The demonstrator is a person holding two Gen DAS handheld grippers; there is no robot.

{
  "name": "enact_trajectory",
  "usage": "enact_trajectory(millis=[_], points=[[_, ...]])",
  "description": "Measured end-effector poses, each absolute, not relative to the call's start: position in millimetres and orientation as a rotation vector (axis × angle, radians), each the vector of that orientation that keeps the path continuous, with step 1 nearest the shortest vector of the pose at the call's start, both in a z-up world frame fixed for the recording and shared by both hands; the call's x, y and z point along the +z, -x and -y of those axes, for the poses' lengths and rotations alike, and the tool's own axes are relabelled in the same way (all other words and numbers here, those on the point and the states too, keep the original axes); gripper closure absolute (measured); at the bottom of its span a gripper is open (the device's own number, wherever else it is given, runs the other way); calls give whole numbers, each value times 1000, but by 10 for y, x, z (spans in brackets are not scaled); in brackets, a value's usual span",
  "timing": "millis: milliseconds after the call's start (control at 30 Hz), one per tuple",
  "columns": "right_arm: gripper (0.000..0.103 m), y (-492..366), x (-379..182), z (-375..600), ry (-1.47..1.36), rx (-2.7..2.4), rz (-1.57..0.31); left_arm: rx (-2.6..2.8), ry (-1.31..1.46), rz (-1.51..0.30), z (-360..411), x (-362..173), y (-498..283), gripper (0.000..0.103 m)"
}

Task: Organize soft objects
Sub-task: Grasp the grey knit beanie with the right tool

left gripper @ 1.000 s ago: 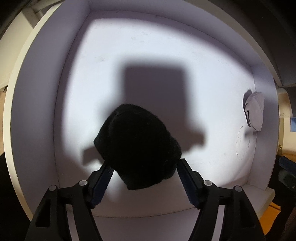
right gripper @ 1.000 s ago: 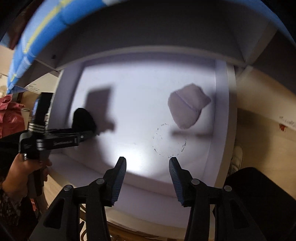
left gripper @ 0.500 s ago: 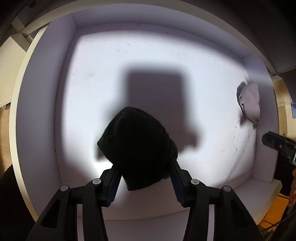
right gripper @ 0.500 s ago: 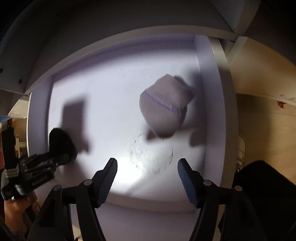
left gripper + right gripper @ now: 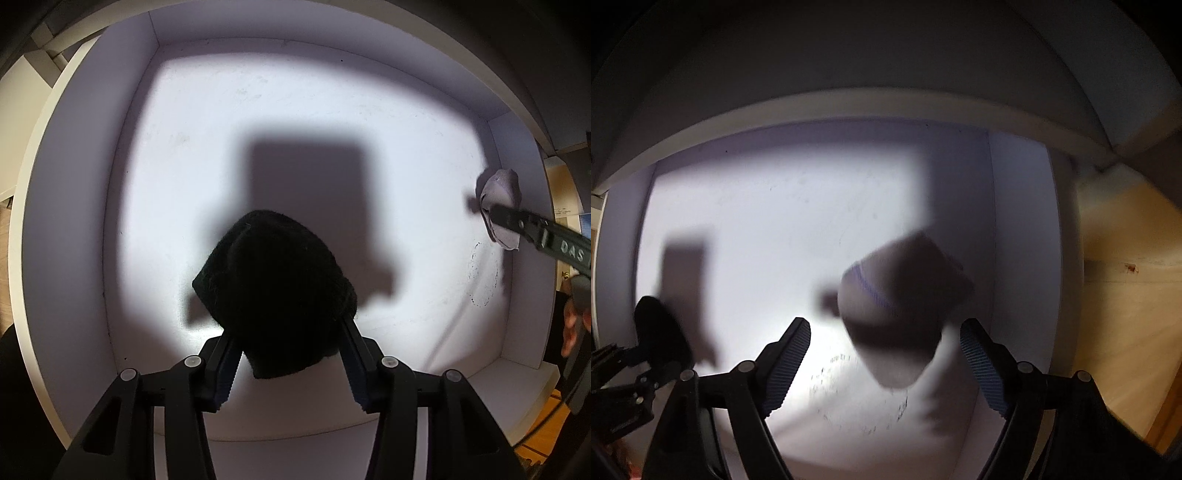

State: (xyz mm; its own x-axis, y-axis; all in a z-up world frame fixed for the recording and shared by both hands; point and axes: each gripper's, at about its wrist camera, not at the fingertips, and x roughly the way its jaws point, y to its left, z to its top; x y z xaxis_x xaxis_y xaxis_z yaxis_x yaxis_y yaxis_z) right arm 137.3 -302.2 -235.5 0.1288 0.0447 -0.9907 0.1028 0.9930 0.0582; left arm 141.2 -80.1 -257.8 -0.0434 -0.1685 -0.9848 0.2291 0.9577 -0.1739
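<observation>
A black knitted hat (image 5: 273, 280) rests on the floor of a white compartment (image 5: 74, 221). My left gripper (image 5: 288, 332) is shut on the hat's near end, pads pressed into both sides. A pale grey hat (image 5: 897, 314) with a thin blue stripe lies by the compartment's right wall (image 5: 1019, 221). My right gripper (image 5: 886, 332) hangs just above it, jaws opening wide, and the pads are clear of the fabric. The right wrist view is blurred. In the left wrist view the pale hat (image 5: 498, 192) shows at far right, with a right gripper finger (image 5: 535, 229) across it.
A faint dark ring mark (image 5: 857, 406) is on the compartment floor near the pale hat. White walls close in the back and both sides. Wooden floor (image 5: 1126, 295) lies outside to the right. A person's hand (image 5: 572, 325) shows at the right edge.
The left jaws have closed onto the black hat. The right gripper has dropped toward the pale hat with its jaws widening, and has come into the left wrist view.
</observation>
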Motion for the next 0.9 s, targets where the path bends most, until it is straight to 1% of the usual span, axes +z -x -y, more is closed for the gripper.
enact_trajectory(millis=[267,333,433,600,667,733,833,900], points=[[19,-1445,-2462,2829,43,14,-1468,-323,-54,-1580,694,-2570,-1438,52],[22,-1397,-2478,2757,76,40,-1480,-321,-60,-1579,801,-2625,-1363,52],[30,-1303,-2523,2723,-8,90,-1528,-320,-60,-1580,796,-2616,-1362,51],[30,-1126,-2530,2655,-61,131,-1579,-320,-58,-1581,788,-2611,-1361,51],[29,-1067,-2484,2694,-155,143,-1595,-319,-54,-1582,781,-2607,-1362,51],[25,-1013,-2410,2787,-286,138,-1594,-318,-54,-1582,776,-2603,-1362,51],[20,-975,-2277,2982,-403,75,-1530,-318,-54,-1582,765,-2603,-1358,51],[20,-977,-2240,3083,-427,24,-1495,-318,-52,-1583,760,-2600,-1356,51]])
